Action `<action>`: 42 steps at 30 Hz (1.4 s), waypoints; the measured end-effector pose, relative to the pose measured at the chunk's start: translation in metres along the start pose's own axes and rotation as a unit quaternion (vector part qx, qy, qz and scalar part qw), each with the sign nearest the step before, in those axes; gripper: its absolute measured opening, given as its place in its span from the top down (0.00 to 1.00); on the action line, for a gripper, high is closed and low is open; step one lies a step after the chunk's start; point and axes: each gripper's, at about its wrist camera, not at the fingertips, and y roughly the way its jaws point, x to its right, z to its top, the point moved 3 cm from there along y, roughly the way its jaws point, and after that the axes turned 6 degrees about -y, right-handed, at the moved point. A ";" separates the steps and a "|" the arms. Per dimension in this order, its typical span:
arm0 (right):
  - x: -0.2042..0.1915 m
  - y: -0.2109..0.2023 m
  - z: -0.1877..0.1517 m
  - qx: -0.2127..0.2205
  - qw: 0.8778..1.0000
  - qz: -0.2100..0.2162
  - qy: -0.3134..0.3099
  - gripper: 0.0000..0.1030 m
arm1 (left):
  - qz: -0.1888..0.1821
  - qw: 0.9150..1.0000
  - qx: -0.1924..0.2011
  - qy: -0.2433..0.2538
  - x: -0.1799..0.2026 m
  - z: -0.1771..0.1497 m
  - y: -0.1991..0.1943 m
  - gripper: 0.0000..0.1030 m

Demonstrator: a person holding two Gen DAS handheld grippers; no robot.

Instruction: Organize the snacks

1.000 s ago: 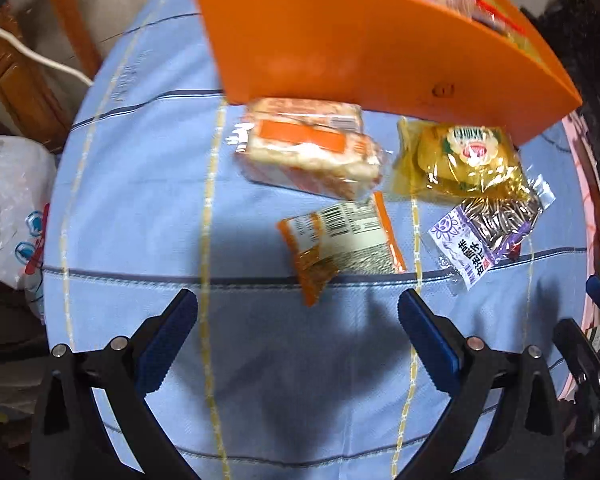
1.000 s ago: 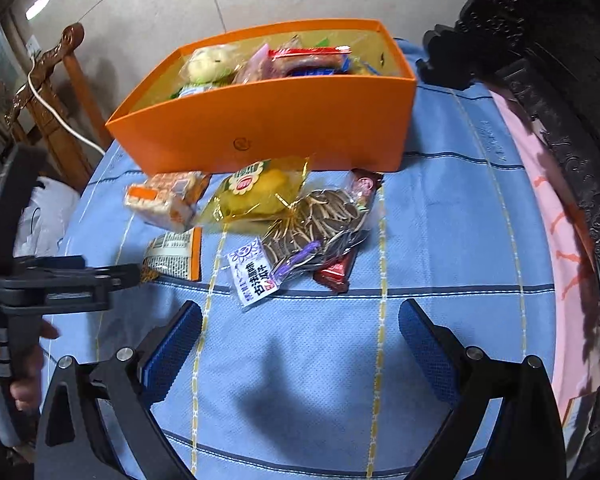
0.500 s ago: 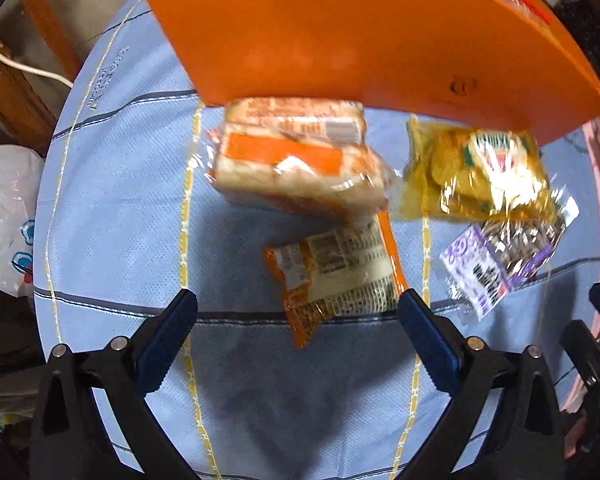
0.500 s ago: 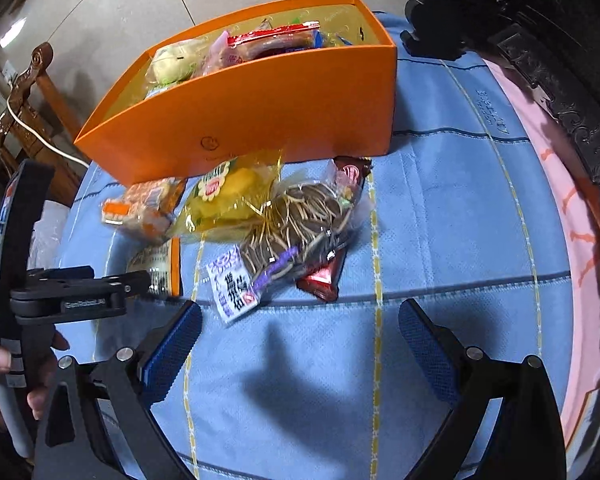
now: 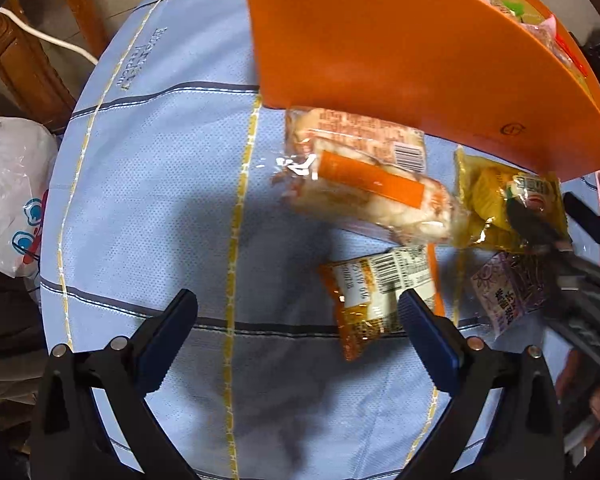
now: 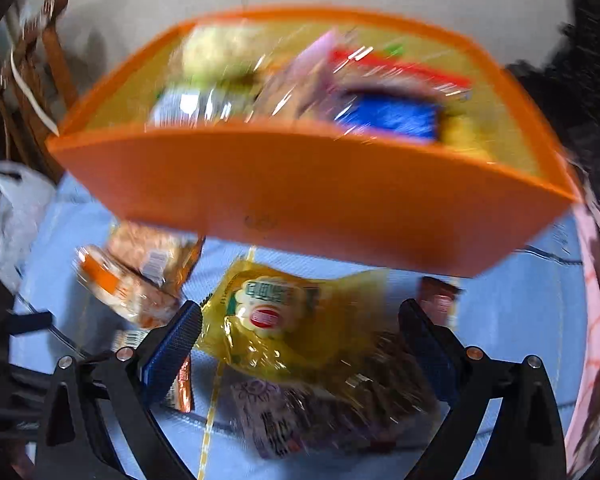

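Observation:
An orange bin [image 5: 400,52] [image 6: 300,196] holding several snacks stands at the back of the blue cloth. In front of it lie a bread pack with an orange stripe [image 5: 364,184] [image 6: 136,280], a small orange packet [image 5: 376,296], a yellow packet [image 5: 496,204] [image 6: 296,320] and a sunflower-seed bag [image 5: 508,292] [image 6: 324,404]. My left gripper [image 5: 296,328] is open, its right finger over the small orange packet. My right gripper [image 6: 300,348] is open, straddling the yellow packet and the seed bag. The right wrist view is blurred by motion.
A blue checked tablecloth [image 5: 152,200] covers the round table. A white plastic bag [image 5: 8,192] and a wooden chair [image 5: 28,60] sit off the left edge. A dark red wrapper [image 6: 440,296] lies right of the yellow packet. Dark carved furniture stands at the far right.
My right gripper has moved forward and down onto the yellow packet and seed bag. My left gripper has shifted left, so the snacks sit further right in its view.

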 end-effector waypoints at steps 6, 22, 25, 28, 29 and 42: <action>0.001 0.009 -0.002 -0.018 0.999 0.027 0.012 0.47 | -0.004 1.000 -0.003 -0.010 -0.021 0.006 0.003 0.05; 0.038 -0.046 -0.073 -0.016 0.991 0.108 0.080 0.36 | -0.012 0.998 0.044 0.036 0.020 0.050 0.001 0.04; 0.042 -0.049 -0.077 -0.018 0.989 0.107 0.100 0.26 | -0.006 0.998 0.044 0.046 0.024 0.059 0.003 0.04; 0.045 -0.047 -0.079 -0.026 0.989 0.100 0.107 0.20 | -0.006 0.998 0.042 0.053 0.025 0.059 0.009 0.04; 0.046 -0.046 -0.079 -0.026 0.989 0.100 0.108 0.19 | 0.004 0.998 0.040 0.055 0.024 0.058 0.014 0.04; 0.003 -0.056 -0.065 0.011 0.999 0.041 -0.012 0.10 | -0.013 1.000 0.022 0.011 -0.005 0.047 -0.029 0.69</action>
